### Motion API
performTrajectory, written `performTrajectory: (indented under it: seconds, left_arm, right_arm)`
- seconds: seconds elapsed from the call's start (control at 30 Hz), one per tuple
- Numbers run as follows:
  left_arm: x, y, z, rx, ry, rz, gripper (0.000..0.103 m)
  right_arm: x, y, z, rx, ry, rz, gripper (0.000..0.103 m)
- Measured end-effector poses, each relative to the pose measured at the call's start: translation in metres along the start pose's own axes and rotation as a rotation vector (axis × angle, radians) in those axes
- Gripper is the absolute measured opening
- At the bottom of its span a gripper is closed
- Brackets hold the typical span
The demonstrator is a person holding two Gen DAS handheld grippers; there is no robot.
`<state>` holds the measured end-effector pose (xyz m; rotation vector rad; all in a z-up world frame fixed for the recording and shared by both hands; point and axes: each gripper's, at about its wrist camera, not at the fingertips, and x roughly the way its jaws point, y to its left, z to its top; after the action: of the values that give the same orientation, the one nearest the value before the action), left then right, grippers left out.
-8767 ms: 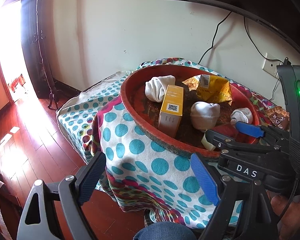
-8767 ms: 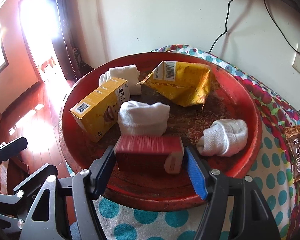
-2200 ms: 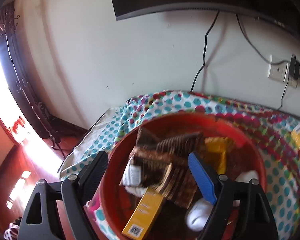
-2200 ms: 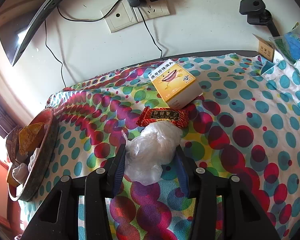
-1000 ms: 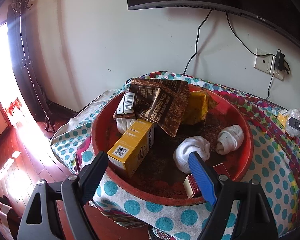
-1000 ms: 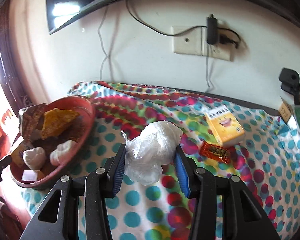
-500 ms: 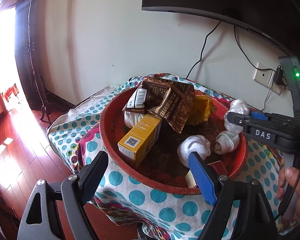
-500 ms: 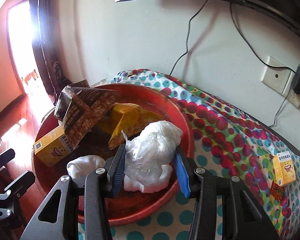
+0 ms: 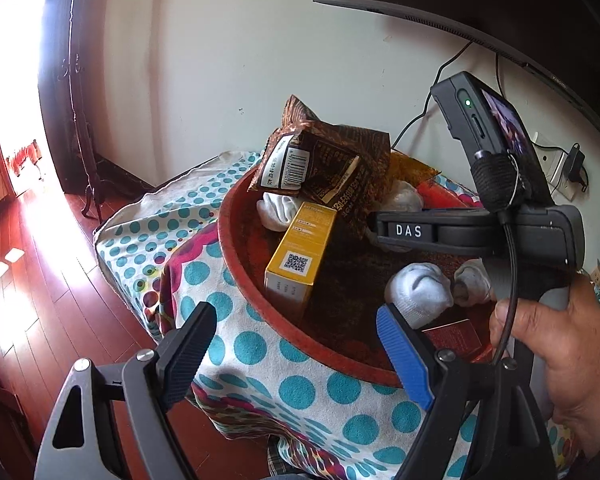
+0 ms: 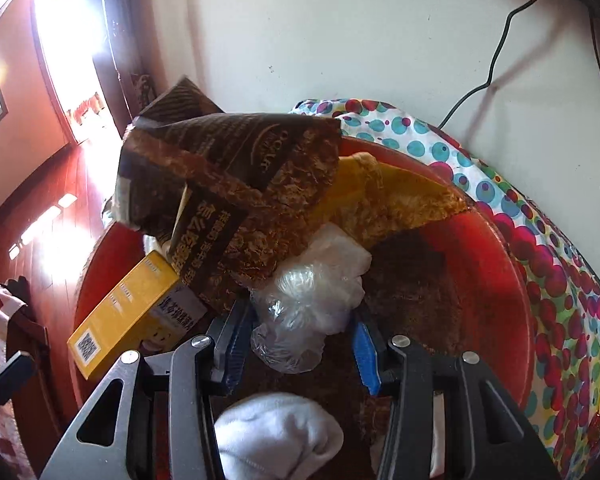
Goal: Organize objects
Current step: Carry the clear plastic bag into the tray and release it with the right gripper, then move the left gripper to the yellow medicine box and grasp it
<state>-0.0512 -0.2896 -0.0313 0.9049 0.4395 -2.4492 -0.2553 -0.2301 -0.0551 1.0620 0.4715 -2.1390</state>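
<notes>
Jaws, right: your right gripper [image 10: 300, 344] pinches the clear plastic bag [image 10: 308, 300], now low inside the red basin [image 10: 496, 248] instead of above its rim.
Jaws, left: your left gripper [image 9: 296, 344] gapes wide, holding nothing, near the basin's front rim.
Bag's neighbours: brown snack bag [image 10: 236, 192], yellow box [image 10: 124, 316], white sock [image 10: 276, 436].
Desk: dotted cloth [image 9: 260, 360] covers it; basin at its left end.
Room: white wall, wooden floor [image 9: 32, 288], bright doorway.
</notes>
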Motion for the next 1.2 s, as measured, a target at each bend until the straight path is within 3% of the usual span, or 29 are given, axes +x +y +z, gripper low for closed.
performTrajectory:
  seconds: [0.2,0.23,0.3,0.37,0.63,1.0,1.2]
  left_arm:
    - [0.004,-0.001,-0.001,-0.006,0.005,-0.003,0.085]
    - [0.005,-0.002,-0.001,-0.003,0.007,-0.002,0.085]
    - [0.005,-0.003,-0.002,0.002,0.009,-0.001,0.084]
    - [0.004,-0.005,-0.003,0.008,0.005,-0.003,0.084]
    - [-0.002,-0.017,-0.006,0.051,-0.012,-0.005,0.084]
    - [-0.007,-0.039,-0.013,0.122,-0.028,-0.003,0.084]
    - [-0.011,-0.054,-0.019,0.156,-0.035,-0.005,0.085]
  right_arm:
    - [0.001,-0.012,0.001,0.021,0.002,-0.009,0.047]
    - [0.0,-0.013,0.001,0.03,0.01,0.001,0.052]
    - [-0.007,-0.016,-0.004,0.053,0.007,0.026,0.084]
    - [-0.016,-0.016,-0.009,0.055,-0.021,0.033,0.091]
    - [-0.048,-0.03,-0.035,0.071,-0.069,-0.013,0.092]
    - [-0.074,-0.131,-0.095,0.332,-0.082,-0.047,0.096]
    - [-0.098,-0.178,-0.126,0.4,-0.116,-0.105,0.096]
